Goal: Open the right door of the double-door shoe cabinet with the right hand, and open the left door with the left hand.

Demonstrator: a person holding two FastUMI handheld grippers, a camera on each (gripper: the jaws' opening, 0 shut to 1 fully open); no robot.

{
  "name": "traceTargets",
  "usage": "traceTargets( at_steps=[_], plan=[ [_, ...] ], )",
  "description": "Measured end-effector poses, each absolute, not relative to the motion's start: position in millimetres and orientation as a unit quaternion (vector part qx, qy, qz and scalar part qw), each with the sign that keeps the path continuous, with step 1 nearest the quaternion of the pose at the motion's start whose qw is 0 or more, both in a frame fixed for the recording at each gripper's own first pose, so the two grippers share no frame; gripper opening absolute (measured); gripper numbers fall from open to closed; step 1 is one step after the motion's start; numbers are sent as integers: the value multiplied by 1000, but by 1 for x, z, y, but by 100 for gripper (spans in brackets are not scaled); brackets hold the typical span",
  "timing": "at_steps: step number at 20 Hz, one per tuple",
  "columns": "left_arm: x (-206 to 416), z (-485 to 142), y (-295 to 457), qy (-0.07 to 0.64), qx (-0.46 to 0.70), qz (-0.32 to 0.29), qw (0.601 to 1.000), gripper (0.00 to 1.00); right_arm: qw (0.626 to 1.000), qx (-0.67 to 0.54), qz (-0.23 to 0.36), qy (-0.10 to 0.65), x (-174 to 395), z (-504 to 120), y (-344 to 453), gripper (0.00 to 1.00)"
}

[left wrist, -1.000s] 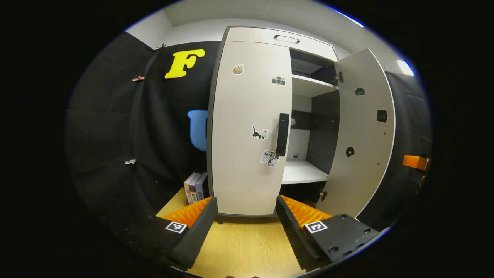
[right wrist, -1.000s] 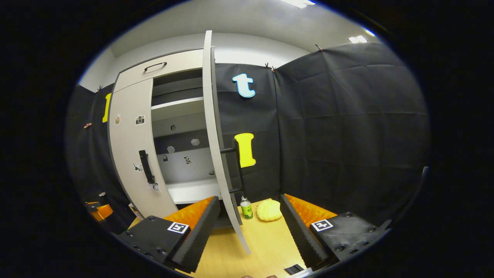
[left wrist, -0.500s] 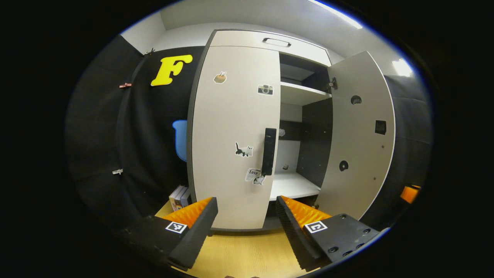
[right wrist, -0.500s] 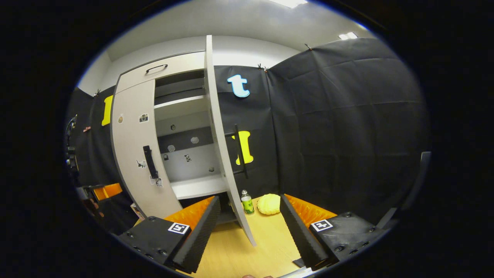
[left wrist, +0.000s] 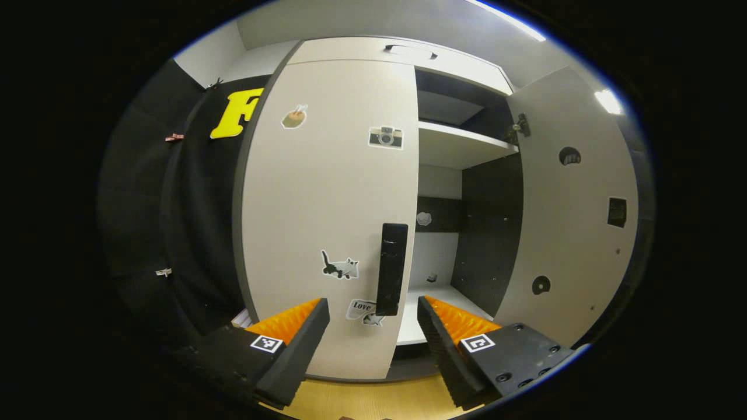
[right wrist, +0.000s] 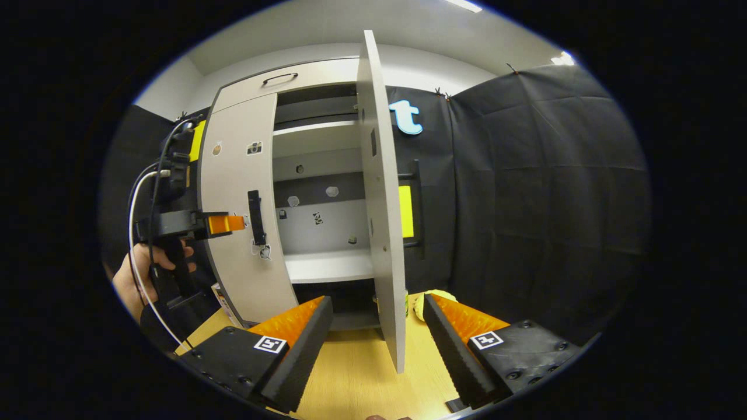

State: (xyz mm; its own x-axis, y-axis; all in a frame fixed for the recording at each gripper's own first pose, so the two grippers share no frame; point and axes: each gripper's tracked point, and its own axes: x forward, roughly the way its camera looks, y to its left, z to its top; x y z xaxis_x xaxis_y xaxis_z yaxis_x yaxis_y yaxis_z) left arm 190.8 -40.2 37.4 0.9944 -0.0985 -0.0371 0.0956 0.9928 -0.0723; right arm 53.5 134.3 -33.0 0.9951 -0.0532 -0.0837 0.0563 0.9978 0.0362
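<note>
The shoe cabinet (left wrist: 455, 64) stands on the wooden worktop (right wrist: 356, 379) with its right door (right wrist: 382, 204) already swung wide and the left door (left wrist: 327, 204) shut. The left gripper (left wrist: 373, 329) faces that door's dark handle (left wrist: 391, 268) with jaws apart, likely lined up so they can close around it and pull. The right gripper (right wrist: 376, 338) hangs back near the open door's edge, jaws apart and empty. A hand (right wrist: 137, 280) holds the left gripper there. Small things behind the right door are mostly hidden.
</note>
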Motion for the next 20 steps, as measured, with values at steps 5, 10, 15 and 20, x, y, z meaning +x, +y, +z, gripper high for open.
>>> traceTargets(
  at_steps=[5, 10, 15, 20],
  plan=[
    [243, 31, -48, 31, -33, -34, 998, 95, 999, 15, 4, 44, 72, -40, 135, 98],
    [277, 30, -56, 38, -28, -31, 998, 95, 997, 40, 14, 66, 85, -55, 129, 98],
    [279, 32, -62, 36, -20, -16, 999, 69, 997, 37, 11, 65, 90, -56, 121, 98],
    [279, 31, -64, 35, -28, -22, 999, 34, 996, 39, 18, 74, 86, -63, 122, 98]
  ],
)
